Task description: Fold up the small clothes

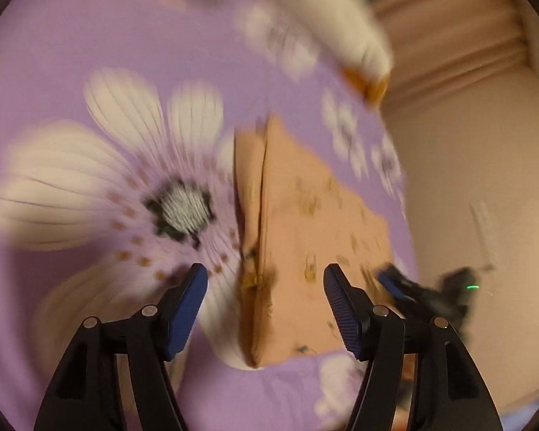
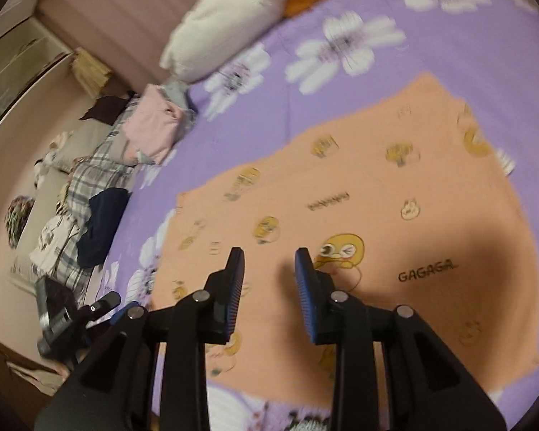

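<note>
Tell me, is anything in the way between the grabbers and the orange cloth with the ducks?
Nothing visible. The orange cloth lies bare under the open right gripper and the left gripper.

Peach cartoon-printed garment (image 2: 359,186) on a purple bedsheet (image 2: 251,115) with white flowers.

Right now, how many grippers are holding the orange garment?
0. The left gripper and the right gripper both hover open over the orange garment, clamping no cloth; the hidden edges can't be checked.

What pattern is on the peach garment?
Small yellow cartoon duck faces and "GAGAGA" lettering on the peach garment; clearest in the right wrist view.
</note>
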{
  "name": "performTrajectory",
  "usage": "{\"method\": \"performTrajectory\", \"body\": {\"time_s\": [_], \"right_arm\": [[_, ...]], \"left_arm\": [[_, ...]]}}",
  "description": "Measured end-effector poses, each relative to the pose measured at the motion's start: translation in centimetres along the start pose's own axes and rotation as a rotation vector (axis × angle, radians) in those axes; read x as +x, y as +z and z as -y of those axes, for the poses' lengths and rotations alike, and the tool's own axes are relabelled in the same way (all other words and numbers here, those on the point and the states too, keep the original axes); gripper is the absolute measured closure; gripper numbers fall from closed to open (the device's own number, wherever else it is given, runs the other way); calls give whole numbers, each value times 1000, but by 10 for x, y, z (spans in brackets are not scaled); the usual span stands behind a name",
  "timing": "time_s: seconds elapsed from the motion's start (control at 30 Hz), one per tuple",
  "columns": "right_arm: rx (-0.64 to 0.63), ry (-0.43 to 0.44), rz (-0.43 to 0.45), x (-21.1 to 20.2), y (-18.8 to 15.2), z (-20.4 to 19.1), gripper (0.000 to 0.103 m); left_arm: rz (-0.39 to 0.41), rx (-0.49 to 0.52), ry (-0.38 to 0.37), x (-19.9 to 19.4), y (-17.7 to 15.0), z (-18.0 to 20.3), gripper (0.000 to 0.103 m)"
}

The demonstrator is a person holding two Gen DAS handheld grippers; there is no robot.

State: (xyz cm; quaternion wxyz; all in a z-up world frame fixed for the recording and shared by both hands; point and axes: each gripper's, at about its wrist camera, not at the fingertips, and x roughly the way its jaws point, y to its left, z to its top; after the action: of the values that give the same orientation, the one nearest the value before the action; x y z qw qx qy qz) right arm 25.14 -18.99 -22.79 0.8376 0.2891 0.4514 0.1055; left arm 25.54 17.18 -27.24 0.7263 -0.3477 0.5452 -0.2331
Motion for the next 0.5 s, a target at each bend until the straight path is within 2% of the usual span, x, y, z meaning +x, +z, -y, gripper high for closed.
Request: {"method": "performTrajectory", "body": {"time_s": [0.03,0.07,0.13,0.2,0.3,0.37,0.4,0.47,0.5], "right_arm": [[14,3,-15,6,-6,6,73],[20,16,-21,12,-14,14,76],[8,81,30,6,-28,25,77],[-12,119,12,-2,-30,30,78],[53,189,12,-7,-30,44,81],[80,196,14,-6,-31,49,90],[56,172,12,-6,-32,46,92],[-21,103,15,-3,-35,36,99],[-45,74,14,-1,-36,33,99]], "left_arm": [[-84,-37,-36,18,9,-5,38],[-106,-29,-49,28,13,-4,38],[-98,55,-54,42,21,8,38],[-134,130,-76,56,23,24,38],[-157,132,-80,76,20,36,38],[-148,162,-51,84,17,49,39],[-139,164,-27,88,18,53,41],[-110,137,63,90,19,54,61],[-99,123,104,90,19,58,63]]}}
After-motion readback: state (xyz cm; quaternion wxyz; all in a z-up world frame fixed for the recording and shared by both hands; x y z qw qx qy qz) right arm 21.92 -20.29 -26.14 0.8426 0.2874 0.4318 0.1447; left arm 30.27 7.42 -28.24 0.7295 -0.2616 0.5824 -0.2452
